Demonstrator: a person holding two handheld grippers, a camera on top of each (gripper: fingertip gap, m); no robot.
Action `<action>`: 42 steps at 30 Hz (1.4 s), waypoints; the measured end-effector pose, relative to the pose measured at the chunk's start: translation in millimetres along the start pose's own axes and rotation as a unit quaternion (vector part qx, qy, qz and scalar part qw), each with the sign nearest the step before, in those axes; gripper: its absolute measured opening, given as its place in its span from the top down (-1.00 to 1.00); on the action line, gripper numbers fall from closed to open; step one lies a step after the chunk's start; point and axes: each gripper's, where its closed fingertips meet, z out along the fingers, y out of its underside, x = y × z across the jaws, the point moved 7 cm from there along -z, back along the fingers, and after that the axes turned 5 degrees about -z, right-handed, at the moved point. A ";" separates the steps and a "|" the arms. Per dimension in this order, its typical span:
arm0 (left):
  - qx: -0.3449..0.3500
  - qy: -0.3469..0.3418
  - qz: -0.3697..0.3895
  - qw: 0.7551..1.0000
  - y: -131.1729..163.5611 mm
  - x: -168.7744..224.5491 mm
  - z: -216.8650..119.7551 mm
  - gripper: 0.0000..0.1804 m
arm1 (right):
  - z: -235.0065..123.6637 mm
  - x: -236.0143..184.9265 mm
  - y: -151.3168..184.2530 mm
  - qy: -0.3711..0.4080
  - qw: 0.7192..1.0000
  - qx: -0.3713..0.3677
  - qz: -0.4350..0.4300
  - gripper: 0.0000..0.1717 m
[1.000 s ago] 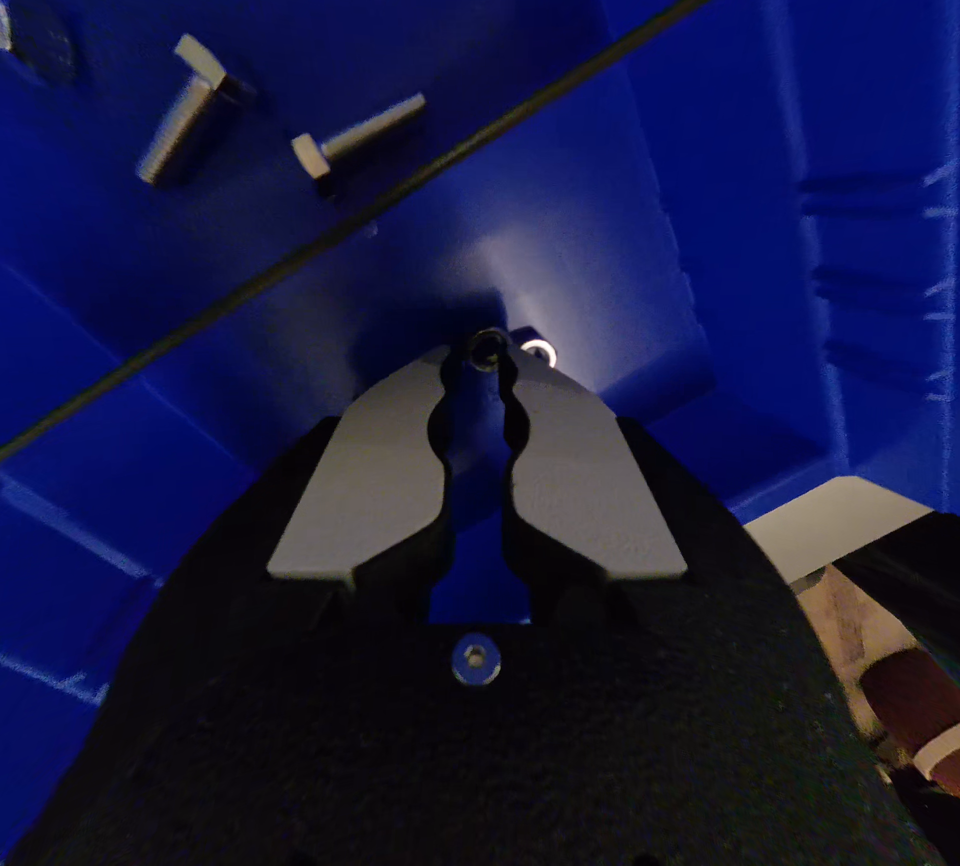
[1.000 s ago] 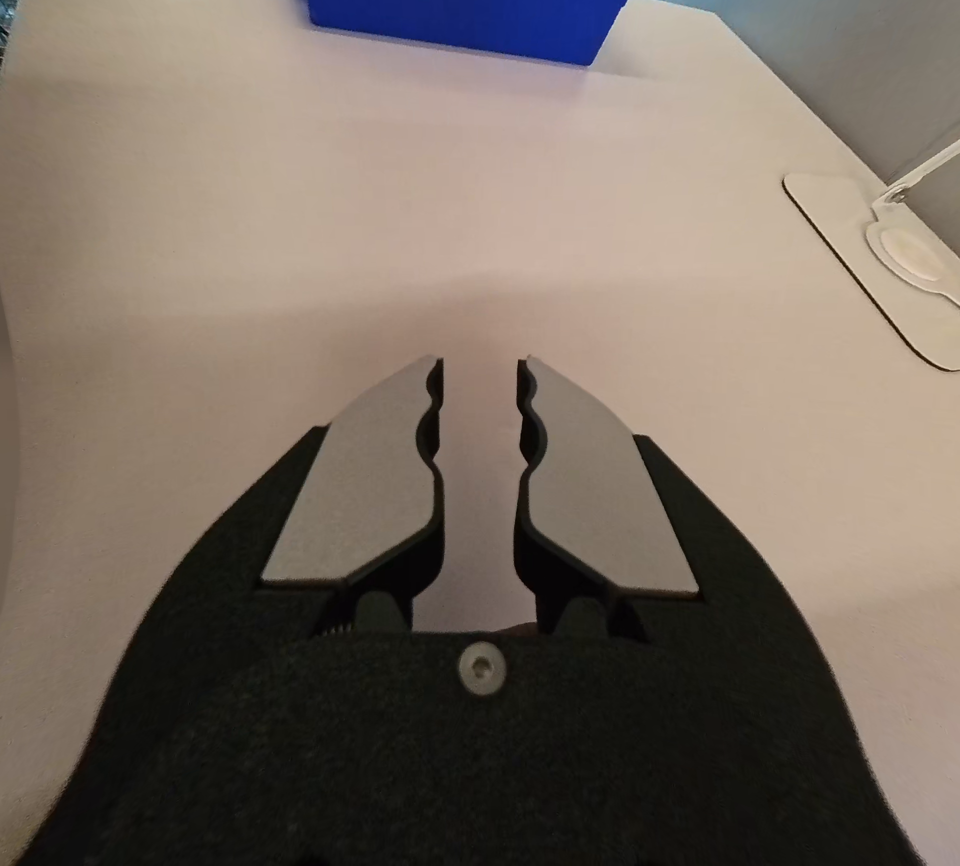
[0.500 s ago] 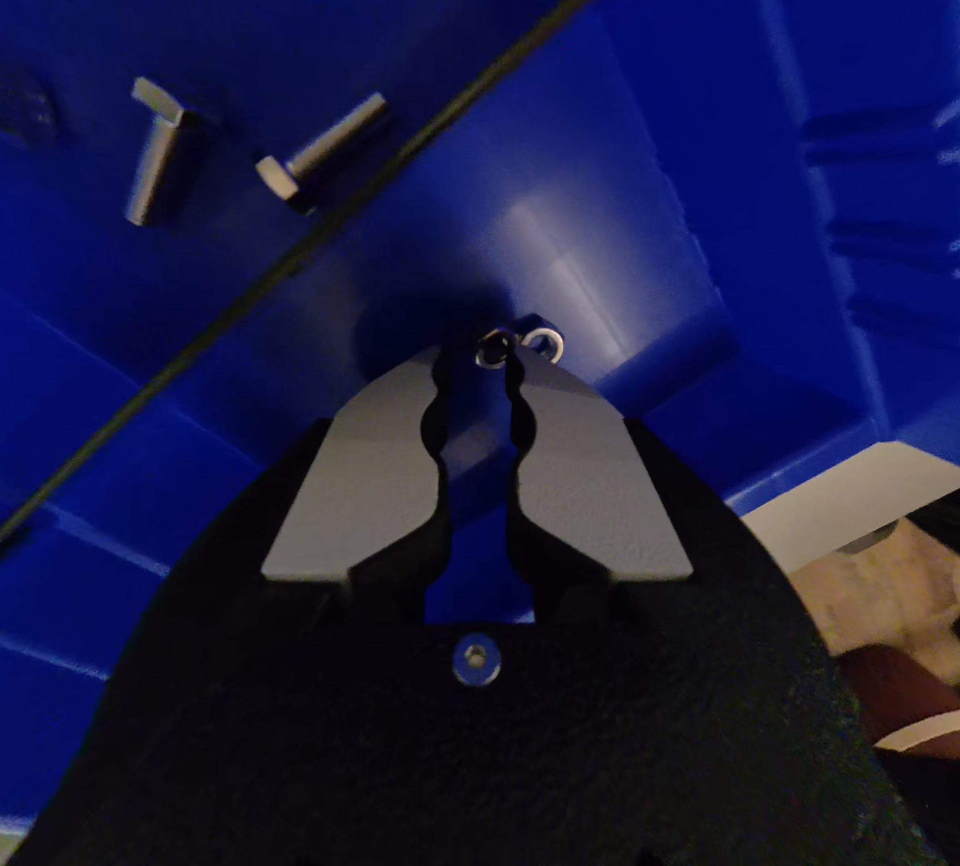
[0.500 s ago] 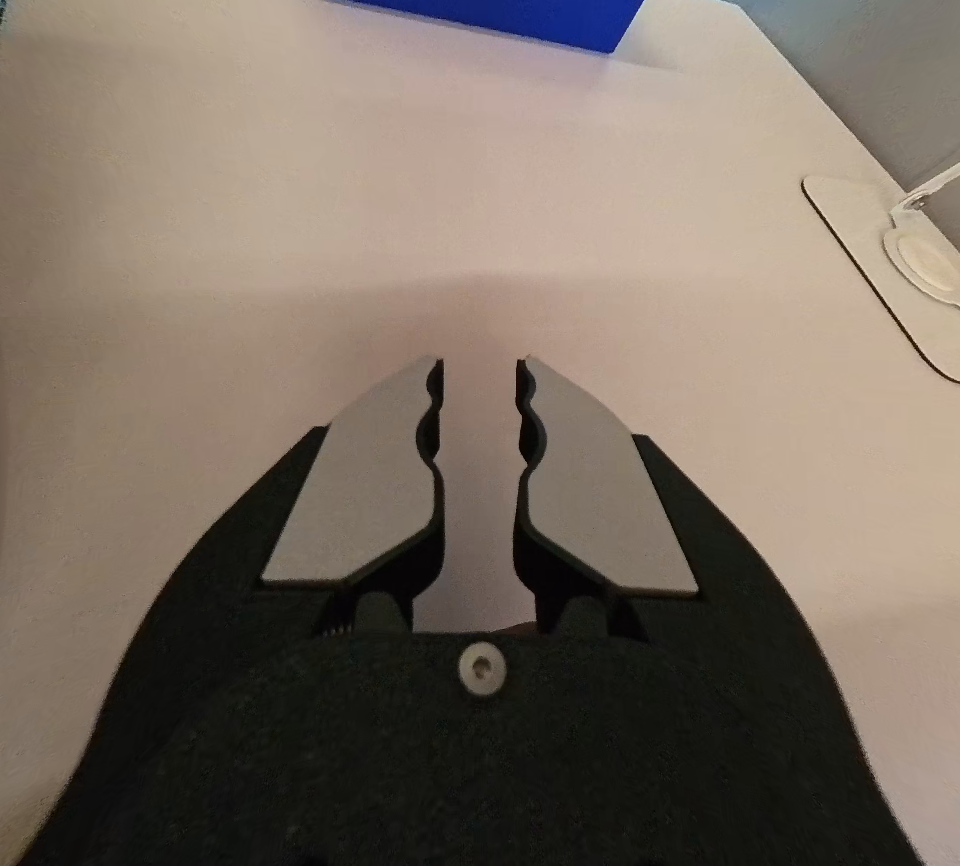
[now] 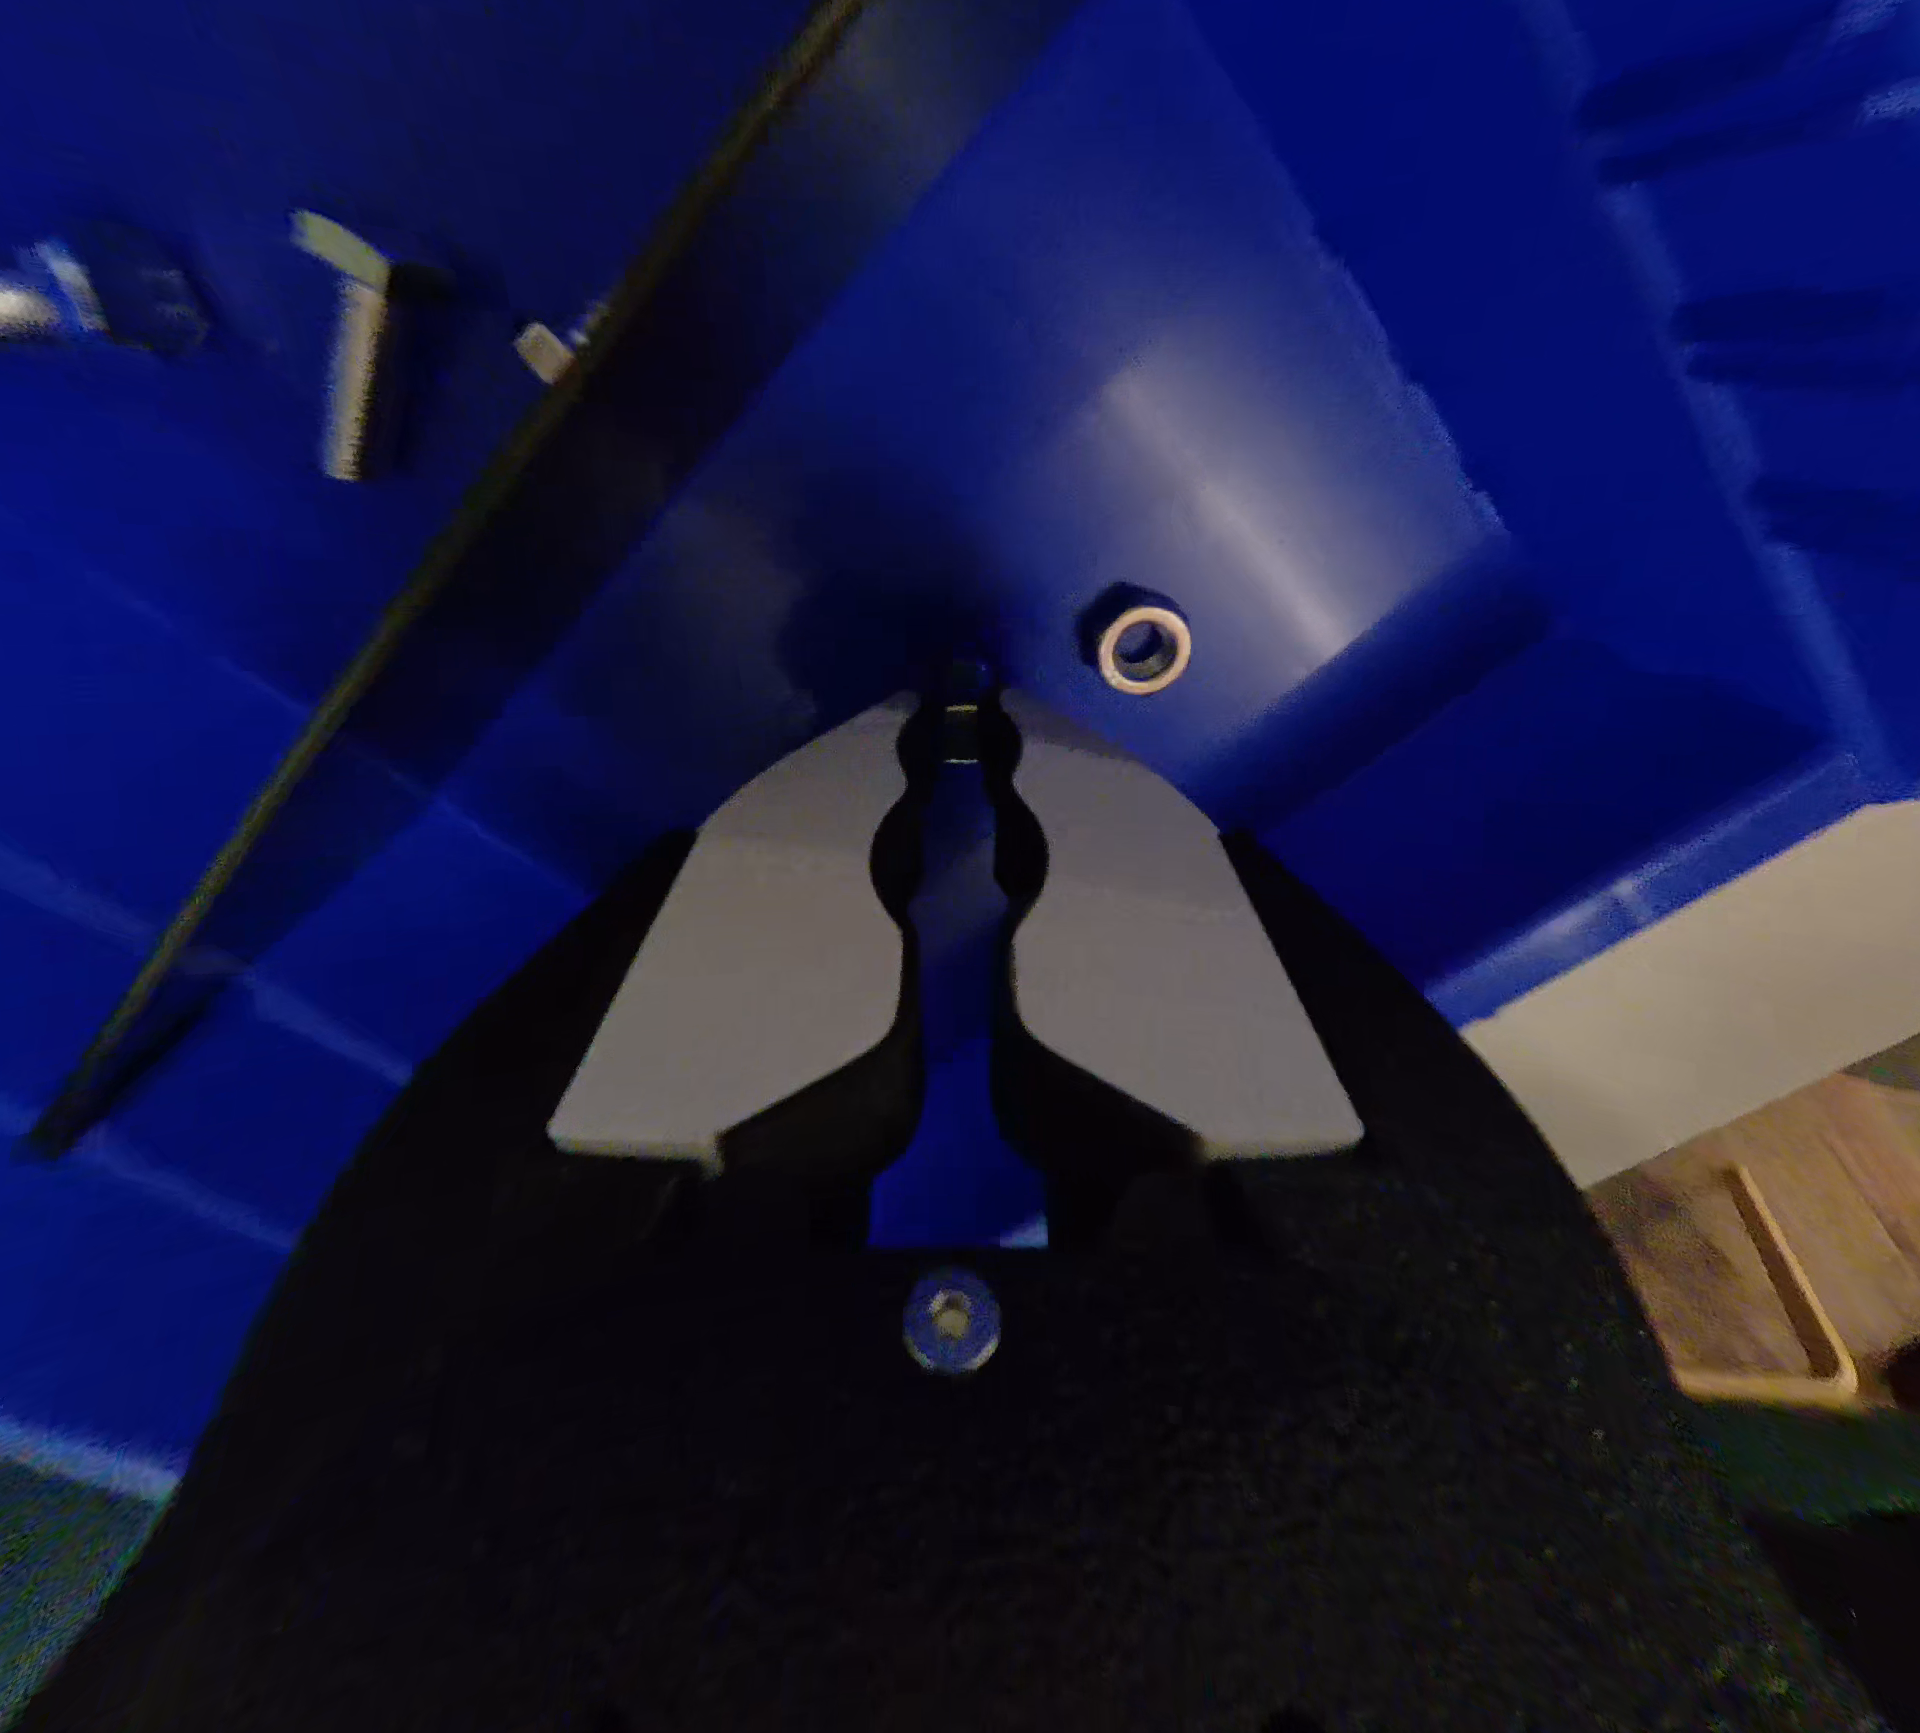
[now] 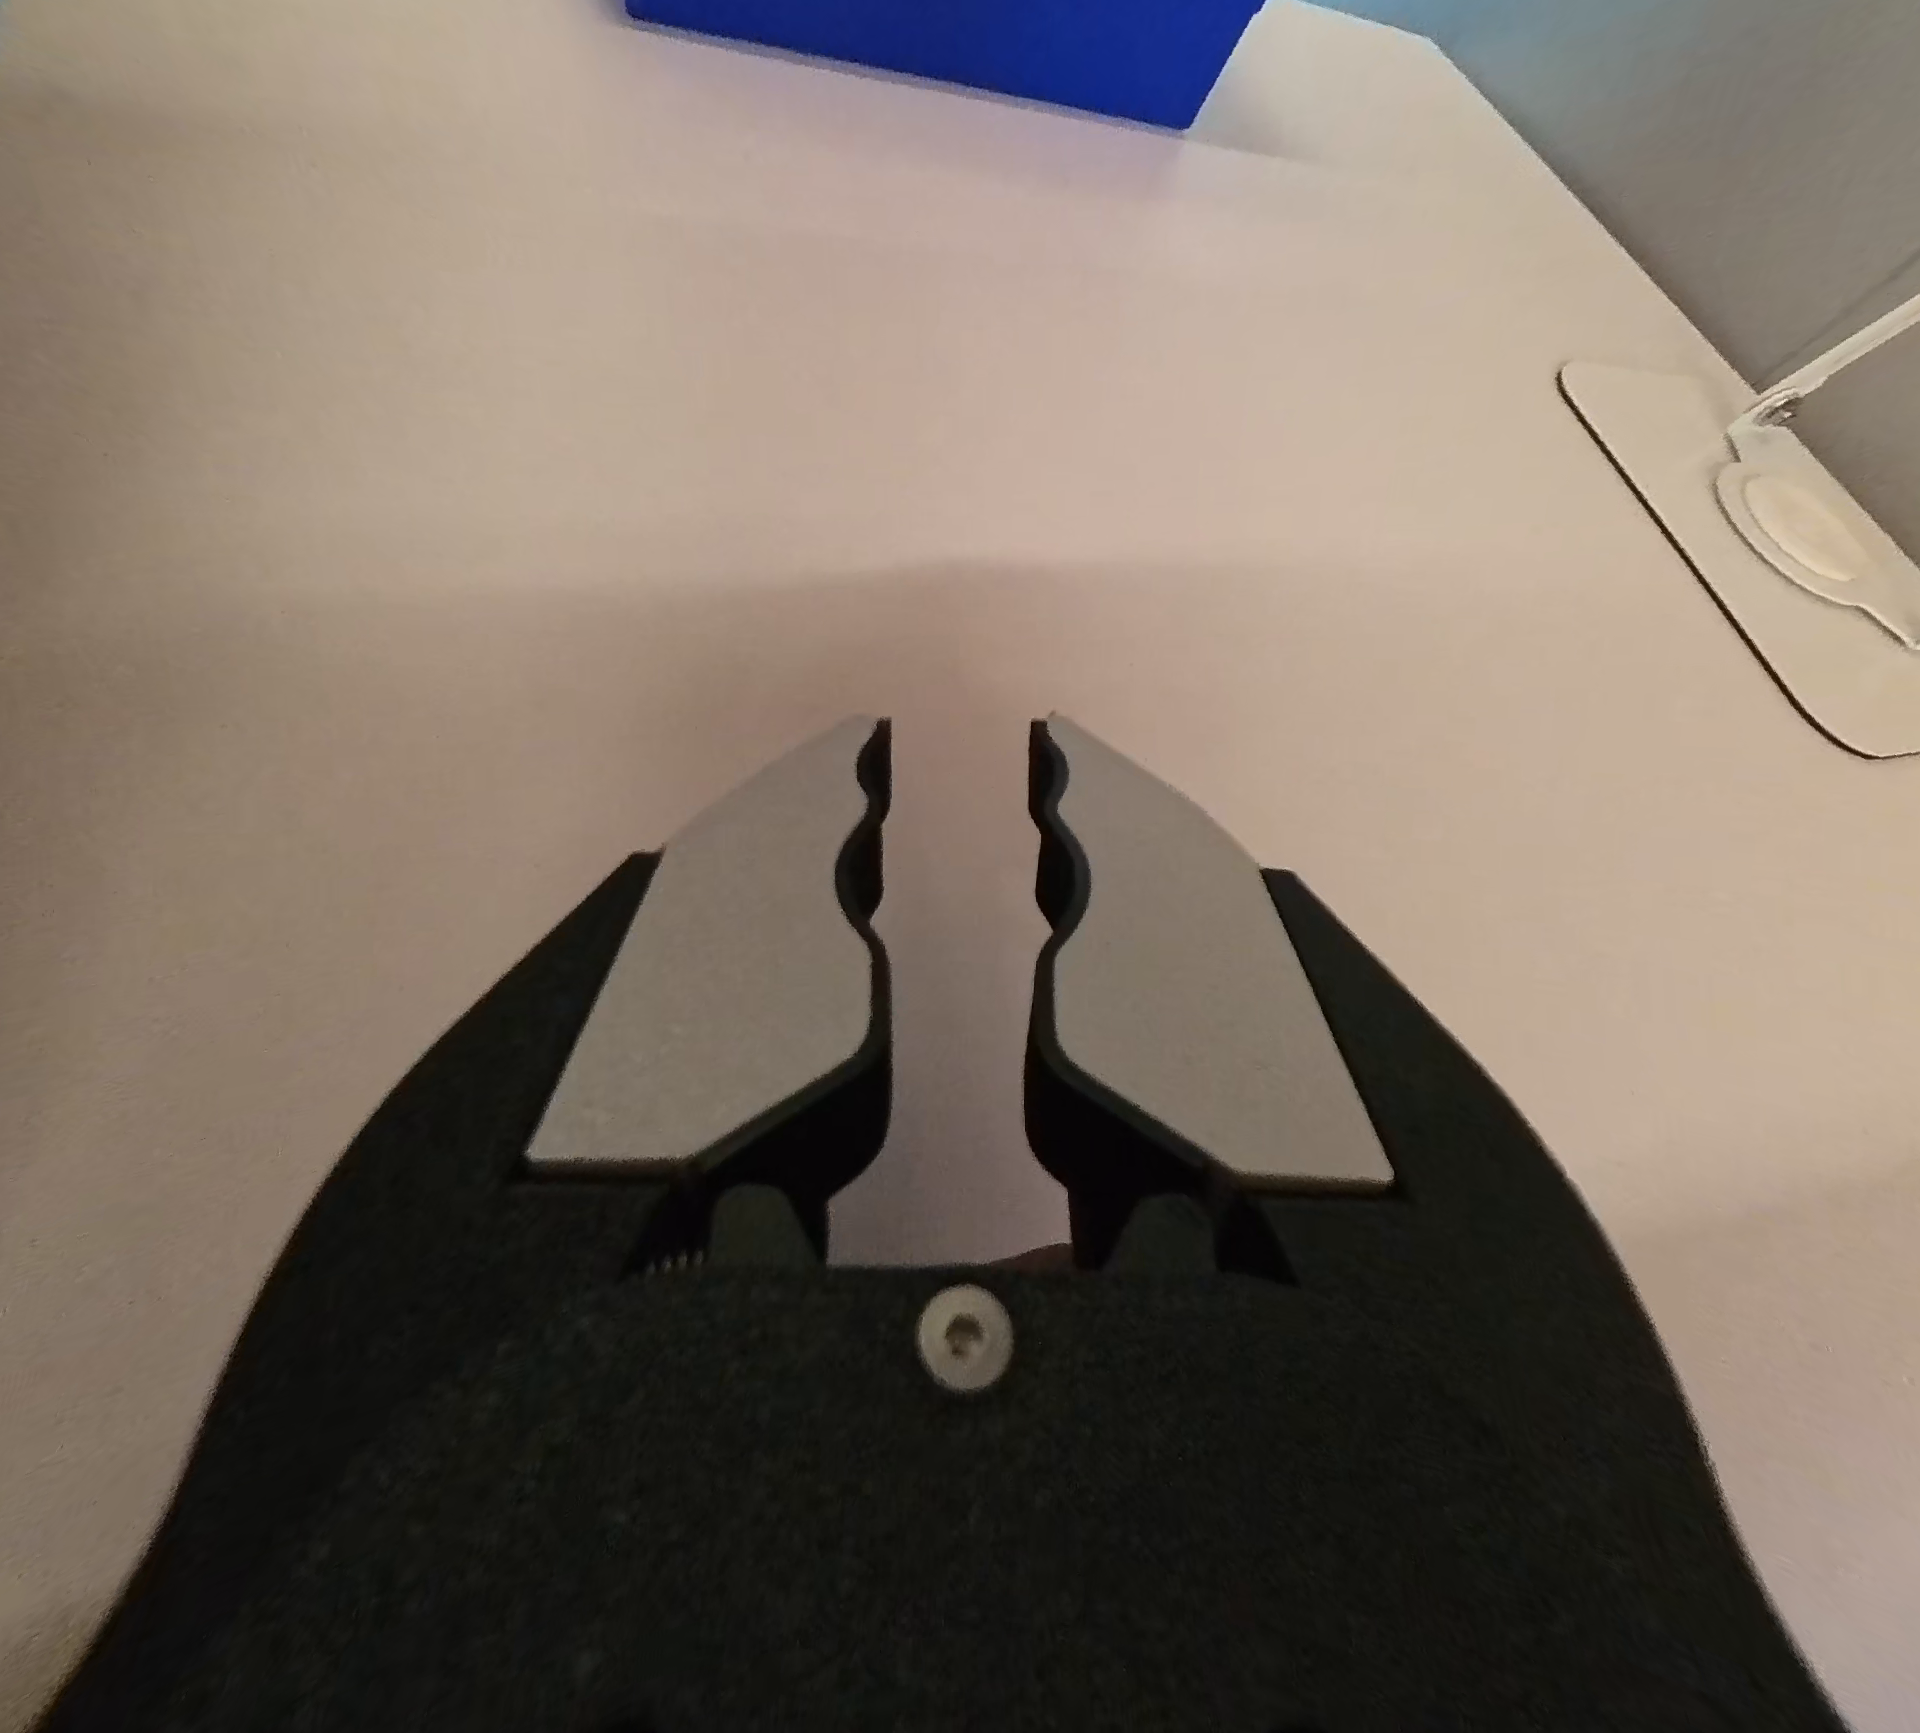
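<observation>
Parted fingers (image 6: 774, 904) above white table (image 6: 416, 436)

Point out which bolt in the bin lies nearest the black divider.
The small bolt whose head just shows at the divider, its shank hidden behind it. The longer bolt lies clear, farther left in the bin.

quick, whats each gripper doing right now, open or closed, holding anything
Left gripper: inside the blue bin, closed on a small dark nut at its fingertips.
Right gripper: open and empty, above the white table.
</observation>
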 end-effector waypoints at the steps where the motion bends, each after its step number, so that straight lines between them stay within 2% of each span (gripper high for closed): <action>1: 0.027 -0.005 -0.002 1.000 -2.6 2.3 -11.6 0.91 | -1.0 0.8 -0.8 0.005 1.000 0.004 0.000 0.72; 4: 0.137 -0.019 0.023 0.990 -25.2 31.5 -60.5 0.91 | -2.2 5.7 -1.3 0.023 1.000 0.018 0.004 0.74; 7: 0.190 -0.001 0.129 0.973 -59.1 96.7 -87.6 0.92 | -0.1 10.1 -1.3 0.039 0.999 0.029 0.009 0.75; 9: 0.176 0.028 0.206 0.962 -78.2 143.1 -74.9 0.92 | 2.6 12.0 -0.8 0.047 0.998 0.029 0.005 0.76; 13: 0.087 0.079 0.299 0.947 -92.2 200.2 -11.9 0.92 | 0.3 9.5 2.5 0.064 0.998 0.020 -0.018 0.76; 16: 0.069 0.108 0.302 0.945 -96.4 211.4 12.2 0.92 | -4.0 7.6 3.3 0.068 0.997 0.028 -0.018 0.77; 20: 0.056 0.116 0.291 0.948 -97.0 208.9 23.4 0.92 | -5.4 8.8 5.1 0.070 0.997 0.033 -0.009 0.78; 27: 0.058 0.115 0.266 0.955 -95.9 200.1 26.3 0.62 | -5.3 8.7 5.1 0.068 0.997 0.039 -0.006 0.79; 31: 0.121 0.128 0.244 0.954 -96.9 182.6 -10.9 0.51 | -6.7 9.4 5.5 0.071 0.997 0.041 -0.004 0.79; 36: 0.227 0.086 0.180 0.953 -93.6 112.8 -90.3 0.51 | -7.2 11.0 5.7 0.071 0.997 0.043 0.000 0.79; 38: 0.237 0.031 0.125 0.963 -92.7 73.7 -108.5 0.54 | -6.6 10.8 5.9 0.070 0.997 0.042 -0.001 0.79; 40: 0.169 -0.062 0.036 0.983 -86.4 16.7 -103.9 0.56 | -6.0 10.5 6.1 0.069 0.997 0.041 -0.002 0.79; 42: 0.080 -0.119 -0.065 0.987 -77.7 -39.4 -82.8 0.57 | -6.4 10.1 5.4 0.070 0.997 0.041 -0.004 0.79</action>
